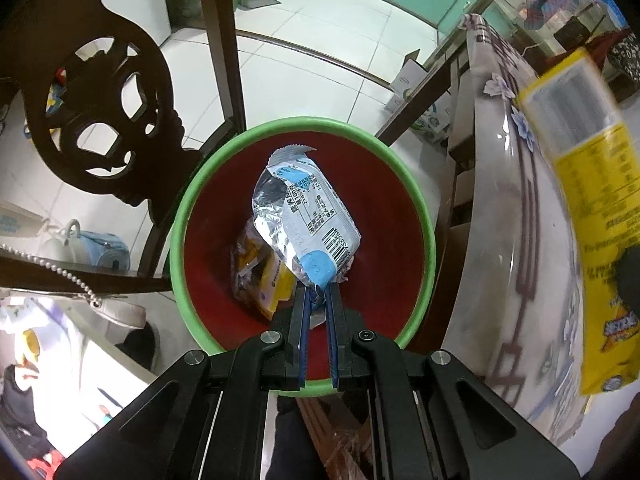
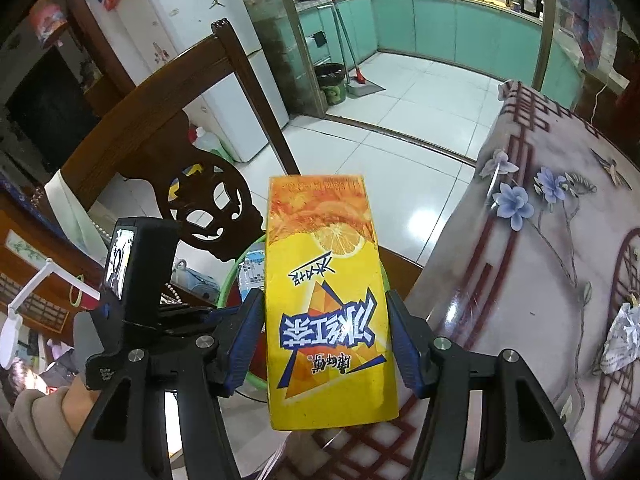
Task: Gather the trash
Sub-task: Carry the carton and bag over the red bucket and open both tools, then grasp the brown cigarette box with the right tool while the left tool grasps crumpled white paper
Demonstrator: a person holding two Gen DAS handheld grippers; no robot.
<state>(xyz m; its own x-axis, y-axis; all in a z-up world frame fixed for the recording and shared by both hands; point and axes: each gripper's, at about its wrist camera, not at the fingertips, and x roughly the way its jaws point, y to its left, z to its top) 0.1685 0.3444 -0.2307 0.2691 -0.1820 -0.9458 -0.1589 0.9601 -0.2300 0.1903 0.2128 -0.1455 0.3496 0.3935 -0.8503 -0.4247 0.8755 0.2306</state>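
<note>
My left gripper point(image 1: 319, 294) is shut on a crumpled silver and blue wrapper point(image 1: 306, 216) and holds it over the red bin with a green rim point(image 1: 184, 216). A yellow wrapper point(image 1: 264, 280) lies inside the bin. My right gripper point(image 2: 325, 312) is shut on a yellow iced-tea carton point(image 2: 326, 300), held upright beside the table edge. The carton also shows at the right of the left wrist view point(image 1: 580, 184). The left gripper's body point(image 2: 140, 276) and a bit of the bin rim point(image 2: 232, 276) show left of the carton.
A dark carved wooden chair point(image 1: 92, 120) stands left of the bin, and it also shows in the right wrist view point(image 2: 208, 208). The table with a floral cover point(image 2: 560, 260) is on the right, with a crumpled paper point(image 2: 622, 340) on it. White tiled floor point(image 2: 420, 120) lies beyond.
</note>
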